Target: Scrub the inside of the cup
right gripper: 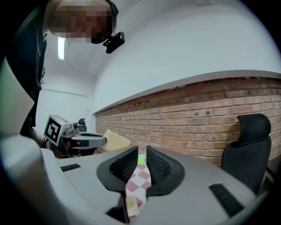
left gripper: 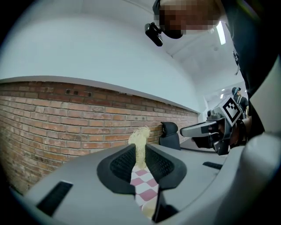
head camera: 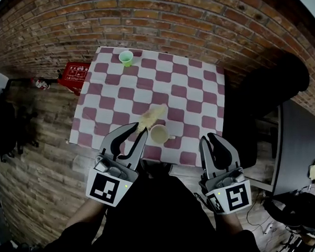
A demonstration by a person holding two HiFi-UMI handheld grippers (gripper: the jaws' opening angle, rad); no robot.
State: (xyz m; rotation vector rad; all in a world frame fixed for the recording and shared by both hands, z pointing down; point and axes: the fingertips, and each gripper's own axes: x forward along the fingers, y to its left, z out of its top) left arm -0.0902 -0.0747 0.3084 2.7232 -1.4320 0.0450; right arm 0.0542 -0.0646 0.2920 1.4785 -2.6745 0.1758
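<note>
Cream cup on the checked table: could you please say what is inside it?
The cream cup looks empty, pale interior uncovered. The sponge in the left gripper is outside it; residue cannot be judged.

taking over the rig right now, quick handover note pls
Left hand-held gripper: shut on the yellow scrubber, raised; in the head view it shows just left of the cream cup.
Right hand-held gripper: jaws narrowly apart, nothing between them.
Cream cup: upright on the checked table, unheld. A green cup stands at the far end.
Done: scrubber gripped. Whether any scrubbing happened cannot be told.
Left: steady the cream cup, probably with the right, then scrub inside.
</note>
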